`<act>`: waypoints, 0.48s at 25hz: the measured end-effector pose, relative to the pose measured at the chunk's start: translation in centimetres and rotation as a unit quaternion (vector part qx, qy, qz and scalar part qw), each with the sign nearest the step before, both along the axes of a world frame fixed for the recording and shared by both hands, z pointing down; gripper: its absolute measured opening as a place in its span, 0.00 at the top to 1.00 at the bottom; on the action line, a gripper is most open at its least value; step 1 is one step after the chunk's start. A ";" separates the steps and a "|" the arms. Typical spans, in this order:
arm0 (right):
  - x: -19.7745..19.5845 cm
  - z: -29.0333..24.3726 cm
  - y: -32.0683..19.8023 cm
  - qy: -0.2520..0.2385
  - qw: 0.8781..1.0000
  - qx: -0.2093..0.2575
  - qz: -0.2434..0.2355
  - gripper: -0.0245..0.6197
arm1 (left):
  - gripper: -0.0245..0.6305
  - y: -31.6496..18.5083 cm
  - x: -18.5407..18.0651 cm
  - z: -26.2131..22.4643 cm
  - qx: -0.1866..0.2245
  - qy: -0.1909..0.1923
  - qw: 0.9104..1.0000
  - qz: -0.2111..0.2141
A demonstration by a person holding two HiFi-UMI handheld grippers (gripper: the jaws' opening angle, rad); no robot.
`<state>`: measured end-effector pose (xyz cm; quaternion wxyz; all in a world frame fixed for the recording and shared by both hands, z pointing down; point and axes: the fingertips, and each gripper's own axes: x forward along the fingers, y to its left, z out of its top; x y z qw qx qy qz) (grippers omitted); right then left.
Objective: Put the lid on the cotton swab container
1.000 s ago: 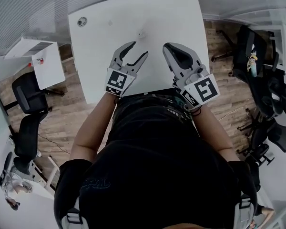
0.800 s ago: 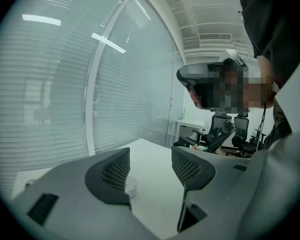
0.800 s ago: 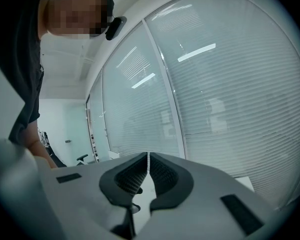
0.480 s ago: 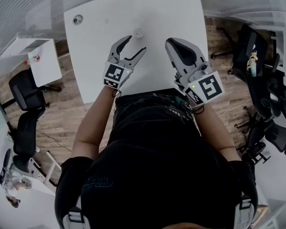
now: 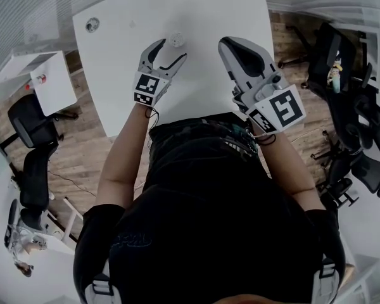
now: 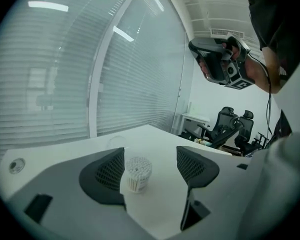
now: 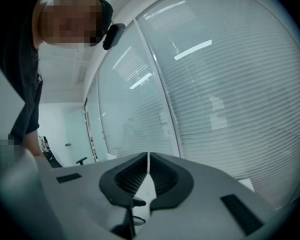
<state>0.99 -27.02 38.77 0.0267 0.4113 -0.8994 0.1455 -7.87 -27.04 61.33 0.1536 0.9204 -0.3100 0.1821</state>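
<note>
- My left hand-held gripper [image 5: 168, 50] reaches out over the white worktop [image 5: 209, 11] at the end of my bare left forearm [image 5: 128, 151], which stretches forward from my body.
- It points away from me and tilts down towards the surface, with its marker cube [image 5: 145, 88] facing up.
- Its jaws have just been opening and now stand spread wide. In the left gripper view both dark ribbed pads [image 6: 111, 171] are well apart.
- The cotton swab container [image 5: 175, 40] stands upright on the worktop, uncovered, its white swab tips showing at the top.
- It sits right at the mouth of those spread jaws. In the left gripper view it shows in the gap, close beside the left pad, and neither pad presses on it.
- Just beyond the container, slightly to its left, a faint clear round outline [image 6: 116, 141] lies on the worktop. It may be the lid, though I cannot be sure.
- My right hand-held gripper [image 5: 225, 44] hangs over the near right part of the worktop, well apart from the container, pointing forward and nearly level.
- Its jaws are pressed together — the right gripper view shows only a thin slit between the pads and nothing caught in it.
- In the left gripper view it shows high up on the right, above the worktop.
</note>
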 end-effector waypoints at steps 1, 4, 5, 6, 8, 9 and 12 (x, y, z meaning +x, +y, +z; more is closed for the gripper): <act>0.1 0.0 -0.2 0.001 1.000 0.000 0.000 0.92 | 0.46 0.0 0.0 0.3 -0.003 0.000 1.000 -0.001; 0.7 0.2 -0.8 0.004 1.000 -0.004 0.003 0.92 | 0.46 -0.2 0.1 1.4 -0.013 -0.005 1.000 -0.003; 0.9 0.3 -0.9 0.004 1.000 -0.006 0.005 0.92 | 0.46 -0.3 0.1 1.8 -0.016 -0.006 1.000 -0.004; 1.0 0.5 -1.1 0.005 1.000 -0.008 0.006 0.92 | 0.46 -0.4 0.1 2.2 -0.018 -0.008 1.000 -0.005; 1.4 0.9 -1.4 0.006 1.000 -0.011 0.009 0.92 | 0.46 -0.6 0.1 3.1 -0.022 -0.012 1.000 -0.006; 1.5 1.1 -1.5 0.008 1.000 -0.012 0.010 0.92 | 0.45 -0.7 0.1 3.5 -0.024 -0.014 1.000 -0.007; 2.0 1.5 -1.7 0.011 1.000 -0.016 0.014 0.92 | 0.45 -0.9 0.1 4.8 -0.032 -0.022 0.999 -0.007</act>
